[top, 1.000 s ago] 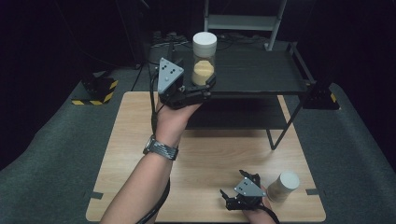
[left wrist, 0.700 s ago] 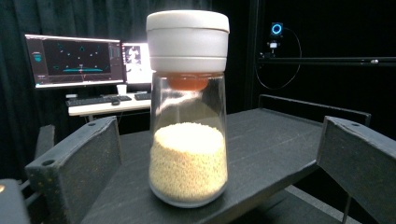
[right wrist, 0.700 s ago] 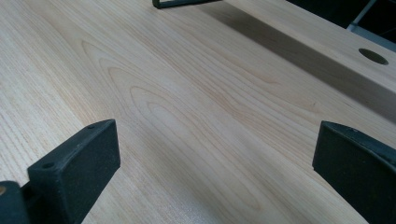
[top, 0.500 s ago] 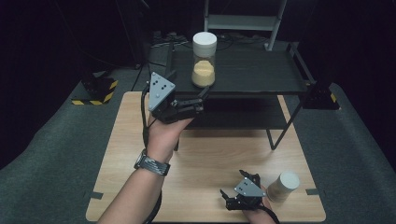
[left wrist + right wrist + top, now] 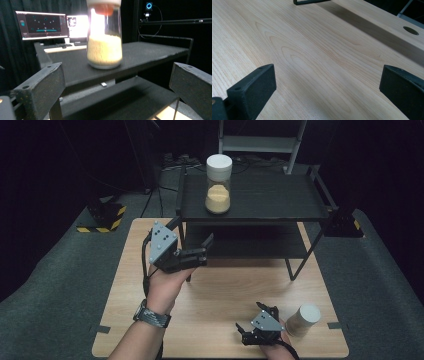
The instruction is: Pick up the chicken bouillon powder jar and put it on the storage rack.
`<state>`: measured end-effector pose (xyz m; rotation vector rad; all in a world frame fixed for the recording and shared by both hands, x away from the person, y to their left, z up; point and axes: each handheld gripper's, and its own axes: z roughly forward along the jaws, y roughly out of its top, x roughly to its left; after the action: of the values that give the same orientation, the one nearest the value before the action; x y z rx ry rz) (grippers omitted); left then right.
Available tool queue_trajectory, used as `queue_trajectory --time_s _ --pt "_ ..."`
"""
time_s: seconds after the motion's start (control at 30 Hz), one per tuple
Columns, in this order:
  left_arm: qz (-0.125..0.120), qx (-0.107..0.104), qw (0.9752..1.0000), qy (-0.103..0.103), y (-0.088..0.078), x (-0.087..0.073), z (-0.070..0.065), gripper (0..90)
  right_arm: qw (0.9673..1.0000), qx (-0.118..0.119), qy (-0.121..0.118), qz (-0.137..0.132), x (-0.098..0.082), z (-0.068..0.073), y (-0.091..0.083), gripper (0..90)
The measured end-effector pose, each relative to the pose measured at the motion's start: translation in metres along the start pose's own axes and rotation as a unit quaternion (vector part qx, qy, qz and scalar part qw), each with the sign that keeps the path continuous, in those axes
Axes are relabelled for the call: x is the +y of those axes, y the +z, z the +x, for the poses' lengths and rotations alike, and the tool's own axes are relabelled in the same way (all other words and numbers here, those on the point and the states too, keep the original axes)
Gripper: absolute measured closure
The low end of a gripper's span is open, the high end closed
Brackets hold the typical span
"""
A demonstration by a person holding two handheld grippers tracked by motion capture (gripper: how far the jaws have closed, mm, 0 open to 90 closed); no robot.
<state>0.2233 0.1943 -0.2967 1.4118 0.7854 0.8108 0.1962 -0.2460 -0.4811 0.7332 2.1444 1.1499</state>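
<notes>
A: In the high view, where does the jar (image 5: 218, 184) stand?

B: Upright on the top board of the black shelf rack (image 5: 280, 200), toward that board's left end and near its front edge. It has a white lid and is partly filled with yellowish grains. The rack sits along the far edge of the wooden table (image 5: 220, 290).

A: And the left gripper (image 5: 197, 251)?

B: It hangs over the table's left half, just before the rack's left front post and well below the jar, jaws spread and holding nothing. The right gripper (image 5: 250, 326) rests near the table's near edge, jaws apart and empty, with a second white-lidded container (image 5: 303, 319) lying just beside it toward the near right corner.

A: The left gripper view?

B: The jar (image 5: 104, 37) stands ahead and above, between the two wide-apart jaws but clear of both. Lit monitors (image 5: 42, 23) glow behind.

A: The right gripper view?

B: Two spread jaws over bare wood grain (image 5: 317, 62), nothing between them.
</notes>
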Motion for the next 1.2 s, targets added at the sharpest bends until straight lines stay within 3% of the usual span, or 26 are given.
queue_trajectory --time_s 0.5,0.63,1.2 --pt "0.046 0.000 0.9989 0.004 -0.025 -0.053 -0.008 0.4 1.0000 -0.001 -0.007 0.003 0.001 0.001 0.000 0.0" --pt "0.050 0.003 0.9986 0.018 -0.032 -0.068 -0.013 0.4 1.0000 -0.002 -0.008 0.004 0.001 0.002 0.000 0.0" --pt "0.108 -0.004 0.9941 0.013 -0.047 -0.134 -0.021 0.3 0.9999 -0.003 -0.010 0.004 0.002 0.003 0.000 0.0"
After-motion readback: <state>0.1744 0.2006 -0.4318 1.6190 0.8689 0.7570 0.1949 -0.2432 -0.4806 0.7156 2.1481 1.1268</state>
